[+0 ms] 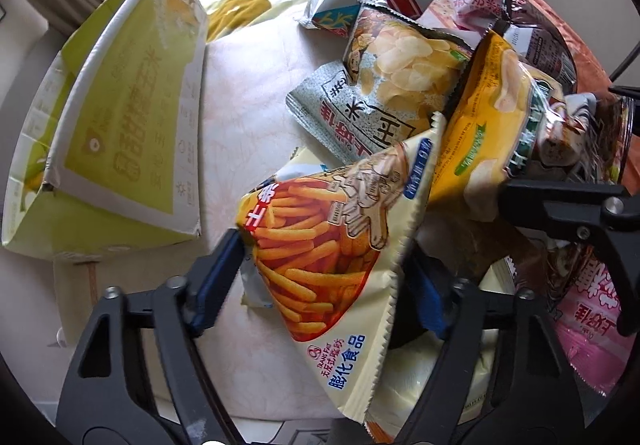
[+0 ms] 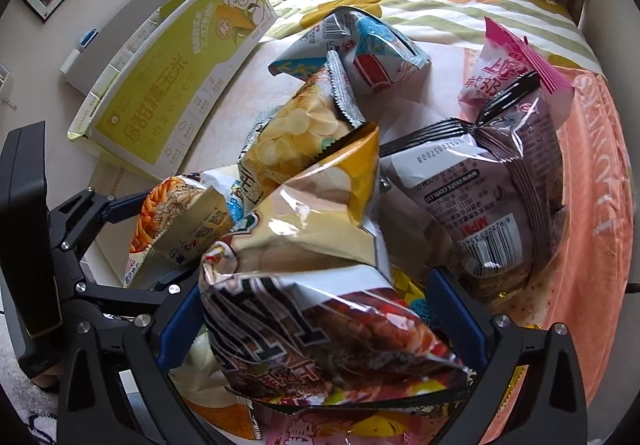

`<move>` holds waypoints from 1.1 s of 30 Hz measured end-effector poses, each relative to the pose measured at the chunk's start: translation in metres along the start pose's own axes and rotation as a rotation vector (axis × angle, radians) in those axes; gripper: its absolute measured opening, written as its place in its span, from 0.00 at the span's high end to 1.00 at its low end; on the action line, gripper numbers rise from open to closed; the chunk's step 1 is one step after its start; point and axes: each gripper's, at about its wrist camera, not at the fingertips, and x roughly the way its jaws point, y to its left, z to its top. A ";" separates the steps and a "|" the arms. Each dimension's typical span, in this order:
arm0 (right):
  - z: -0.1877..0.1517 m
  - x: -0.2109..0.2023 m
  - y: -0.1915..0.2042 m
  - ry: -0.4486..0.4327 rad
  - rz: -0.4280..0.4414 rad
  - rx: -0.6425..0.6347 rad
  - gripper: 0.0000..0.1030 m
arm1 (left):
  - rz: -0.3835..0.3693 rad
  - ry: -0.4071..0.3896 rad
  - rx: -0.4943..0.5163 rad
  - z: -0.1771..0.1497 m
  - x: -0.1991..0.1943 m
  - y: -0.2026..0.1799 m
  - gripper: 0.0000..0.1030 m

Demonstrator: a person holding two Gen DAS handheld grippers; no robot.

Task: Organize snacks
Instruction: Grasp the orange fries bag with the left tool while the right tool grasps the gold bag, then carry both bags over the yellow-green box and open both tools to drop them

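Pinching fry-stick snack bag (image 1: 320, 245) between left gripper (image 1: 320, 265) jaws, pads touching sides. Right gripper (image 2: 320, 329) jaws wide, straddling glossy foil bag (image 2: 320, 325). Both light, puffy, slippery; grip crimped edges.

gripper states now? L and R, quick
Left gripper: closed on the fries bag.
Right gripper: open wide around the dark bag; grip can't be told.
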 end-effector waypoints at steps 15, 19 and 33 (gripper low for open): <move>-0.013 -0.018 0.015 -0.047 0.029 -0.030 0.37 | 0.009 -0.038 -0.007 -0.011 -0.034 0.006 0.46; -0.021 -0.035 0.018 -0.080 0.020 -0.026 0.37 | 0.014 -0.064 -0.014 -0.013 -0.050 0.009 0.46; 0.009 -0.115 0.054 -0.209 -0.037 -0.053 0.37 | -0.016 -0.315 -0.093 0.016 -0.162 0.060 0.46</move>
